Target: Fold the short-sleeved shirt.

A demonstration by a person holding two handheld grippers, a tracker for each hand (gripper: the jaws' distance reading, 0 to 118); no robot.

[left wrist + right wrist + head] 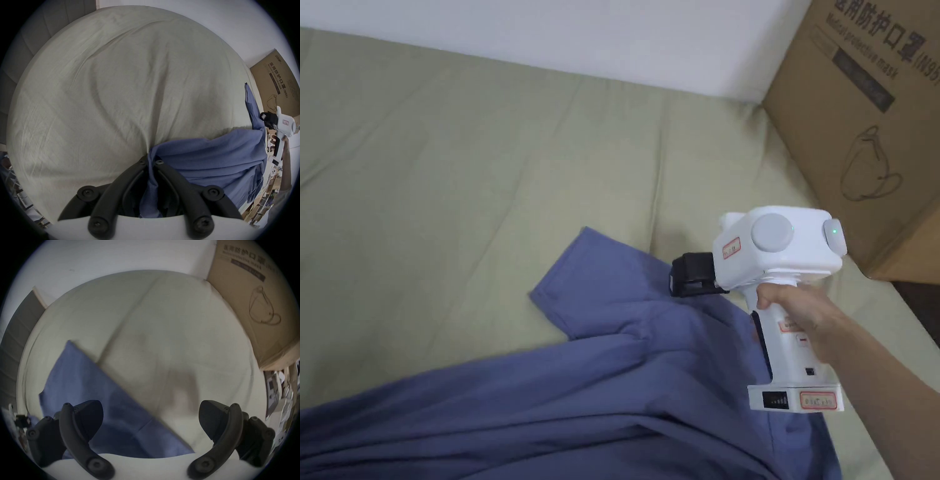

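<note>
A blue short-sleeved shirt (600,387) lies rumpled on a pale green bedsheet (456,187), one sleeve (594,281) spread flat toward the wall. My right gripper (690,275) hovers just above the sleeve's shoulder, held by a hand. In the right gripper view its jaws stand wide apart (151,420) over the sleeve edge (90,391), holding nothing. In the left gripper view my left gripper (150,160) is shut on a bunched fold of the shirt (203,160), cloth running down between both jaws. The right gripper (155,120) appears far right there.
A large cardboard box (862,119) stands against the white wall at the bed's right. Wide bare sheet stretches left and toward the wall (97,97). Cluttered shelves (263,203) lie beyond the bed's right edge.
</note>
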